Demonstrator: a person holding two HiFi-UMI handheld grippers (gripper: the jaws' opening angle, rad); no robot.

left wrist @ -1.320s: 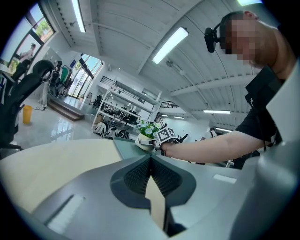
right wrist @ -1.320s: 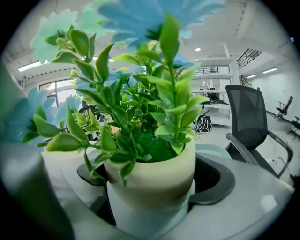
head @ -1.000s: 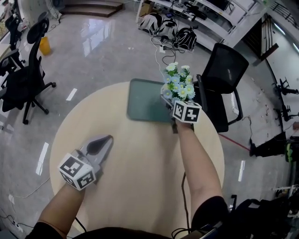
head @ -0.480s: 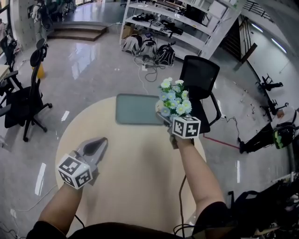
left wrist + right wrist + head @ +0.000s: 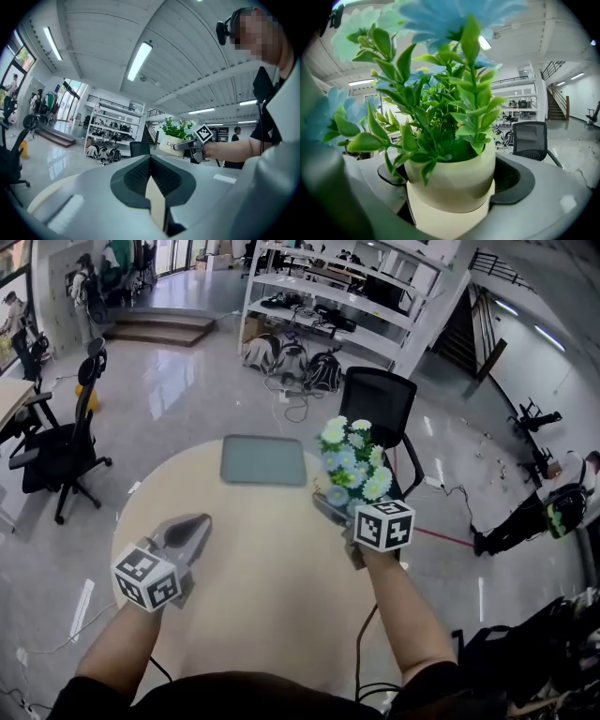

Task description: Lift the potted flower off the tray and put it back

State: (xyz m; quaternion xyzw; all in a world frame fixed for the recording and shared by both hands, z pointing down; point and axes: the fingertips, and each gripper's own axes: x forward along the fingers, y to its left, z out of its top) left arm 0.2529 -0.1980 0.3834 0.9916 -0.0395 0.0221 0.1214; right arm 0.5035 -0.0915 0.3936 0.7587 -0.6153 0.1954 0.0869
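Right gripper (image 5: pixel 342 512): jaws spread wide and clamped on the potted flower (image 5: pixel 354 465), one pad on each side of the pot. In the right gripper view the pot (image 5: pixel 450 180) sits squarely between the pads, upright.

Pot: round, cream, smooth, narrowing toward the base. Dense green leafy stems on top, with pale-blue and white daisy-type blooms above them. Looks artificial. In the left gripper view the plant (image 5: pixel 174 136) has dark lettering on the pot wall, partly covered by the right gripper (image 5: pixel 187 145), so I can't read it.

Position: the pot is off the tray (image 5: pixel 263 460) and held in the air. In the head view it sits at about 4 o'clock from the tray, over the right edge of the round beige table (image 5: pixel 272 615). The tray is a flat grey-green rectangle with rounded corners, on the far half of the table.

Left gripper (image 5: pixel 192 526): jaws together, nothing in them, confirmed in its own view (image 5: pixel 152 178). It is at about 7 o'clock from the tray, well apart from the pot.
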